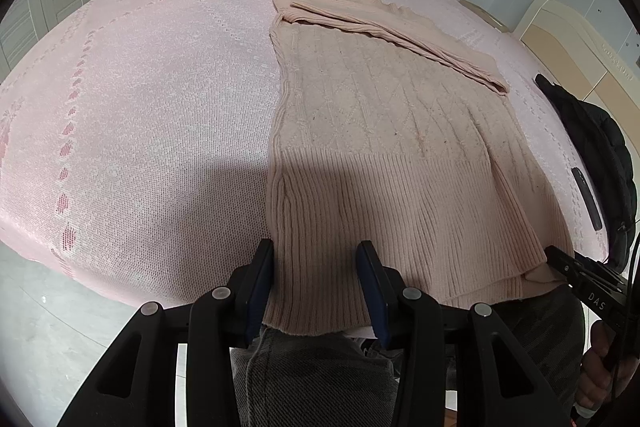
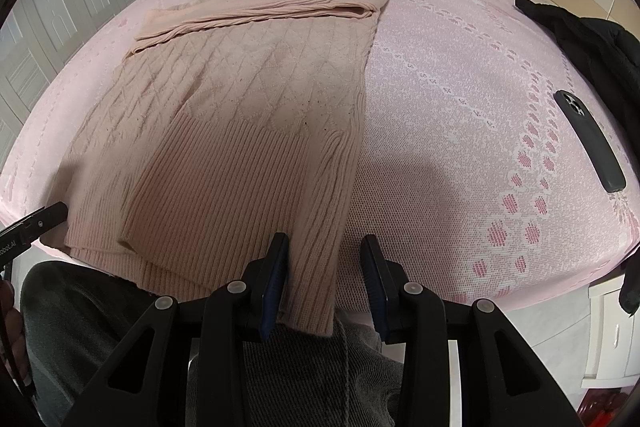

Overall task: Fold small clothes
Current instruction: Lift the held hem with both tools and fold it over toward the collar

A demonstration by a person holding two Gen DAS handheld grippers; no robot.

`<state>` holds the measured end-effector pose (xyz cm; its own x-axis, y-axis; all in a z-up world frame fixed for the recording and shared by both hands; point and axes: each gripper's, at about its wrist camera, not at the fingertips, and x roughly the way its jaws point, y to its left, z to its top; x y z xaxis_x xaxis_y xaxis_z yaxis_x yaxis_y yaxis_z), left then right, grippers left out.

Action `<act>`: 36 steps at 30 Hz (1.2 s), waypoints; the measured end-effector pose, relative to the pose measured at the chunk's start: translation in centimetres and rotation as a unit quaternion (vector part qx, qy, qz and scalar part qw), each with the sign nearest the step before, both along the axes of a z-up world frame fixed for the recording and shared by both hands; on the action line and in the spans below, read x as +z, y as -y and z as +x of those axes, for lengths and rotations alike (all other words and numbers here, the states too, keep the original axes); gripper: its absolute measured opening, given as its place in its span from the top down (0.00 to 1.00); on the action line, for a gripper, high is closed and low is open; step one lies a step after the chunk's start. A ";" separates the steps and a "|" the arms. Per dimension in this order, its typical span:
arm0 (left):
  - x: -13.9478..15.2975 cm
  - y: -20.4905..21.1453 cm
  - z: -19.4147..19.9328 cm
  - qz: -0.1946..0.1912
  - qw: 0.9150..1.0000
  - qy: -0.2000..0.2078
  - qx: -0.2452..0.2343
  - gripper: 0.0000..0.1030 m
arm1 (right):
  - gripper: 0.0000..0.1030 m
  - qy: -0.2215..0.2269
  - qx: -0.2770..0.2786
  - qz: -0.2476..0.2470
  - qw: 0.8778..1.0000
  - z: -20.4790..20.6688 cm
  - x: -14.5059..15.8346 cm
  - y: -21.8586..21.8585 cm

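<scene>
Left tongs (image 1: 316,281): your jaws stand apart over the sweater's (image 1: 384,131) left hem corner, gripping nothing.
Sweater: lies flat on the pink bed (image 1: 140,99), sleeves folded in, hem hanging off the near edge.
Right tongs (image 2: 326,275): parted astride the right hem corner, unclamped.
Risk: pinch one layer only, or unevenly, and your fold skews.

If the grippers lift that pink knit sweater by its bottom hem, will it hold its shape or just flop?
The sweater will probably flop: its hem already droops limply over the edge of the bed. The folded sleeve lying loose across the top would likely slide off as it rises. The chunky ribbed knit suggests some weight and stretch, so it may sag between the two grippers.
</scene>
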<state>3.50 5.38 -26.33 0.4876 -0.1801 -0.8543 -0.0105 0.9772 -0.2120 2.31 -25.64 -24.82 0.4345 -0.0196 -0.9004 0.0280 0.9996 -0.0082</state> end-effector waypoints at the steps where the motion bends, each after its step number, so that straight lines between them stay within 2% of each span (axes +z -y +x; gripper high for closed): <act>1: 0.0 0.0 -0.1 -0.001 1.000 0.000 -0.001 0.62 | 0.65 0.000 0.000 0.000 1.000 0.0 0.0 0.0; 4: 0.0 -0.2 -0.4 -0.006 1.000 0.001 -0.006 0.62 | 0.64 0.003 0.000 0.005 1.000 -0.3 0.1 0.2; 6: 0.0 -0.6 -0.5 -0.022 1.000 0.002 -0.005 0.63 | 0.61 0.004 -0.001 0.028 1.000 -0.5 0.1 0.7; 11: -0.6 -2.9 -0.7 -0.116 0.993 0.005 0.009 0.63 | 0.59 0.008 0.005 0.071 0.997 -0.8 0.1 1.4; 13: -0.8 -3.2 -0.6 -0.133 0.991 0.005 0.012 0.64 | 0.59 0.007 0.014 0.071 0.997 -0.7 0.1 1.1; 16: -0.9 -3.0 -0.1 -0.137 0.991 0.004 0.012 0.64 | 0.60 0.005 0.024 0.066 0.997 -0.4 0.0 0.7; 18: -1.0 -3.0 0.2 -0.138 0.990 0.002 0.014 0.67 | 0.68 0.005 0.026 0.067 0.997 -0.2 -0.1 0.8; 20: -1.0 -3.2 0.1 -0.143 0.990 0.001 0.018 0.70 | 0.72 0.006 0.027 0.072 0.997 -0.1 -0.2 0.9; 22: -1.1 -3.5 -0.2 -0.150 0.988 -0.001 0.025 0.73 | 0.72 0.007 0.023 0.089 0.996 -0.1 -0.2 1.3; 26: -1.3 -3.7 -1.2 -0.167 0.986 -0.007 0.018 0.73 | 0.72 0.007 0.012 0.130 0.991 -0.6 -0.1 2.3; 31: -1.6 -3.5 -0.7 -0.203 0.979 -0.020 0.003 0.71 | 0.72 0.008 0.015 0.149 0.989 -1.4 -0.1 2.7; 35: -1.7 -3.1 0.6 -0.203 0.979 -0.027 0.004 0.72 | 0.72 -0.001 0.012 0.159 0.987 -0.6 -0.3 2.7; 36: -1.6 -3.0 0.7 -0.201 0.979 -0.029 0.008 0.75 | 0.83 -0.001 0.014 0.158 0.987 -0.4 -0.3 2.6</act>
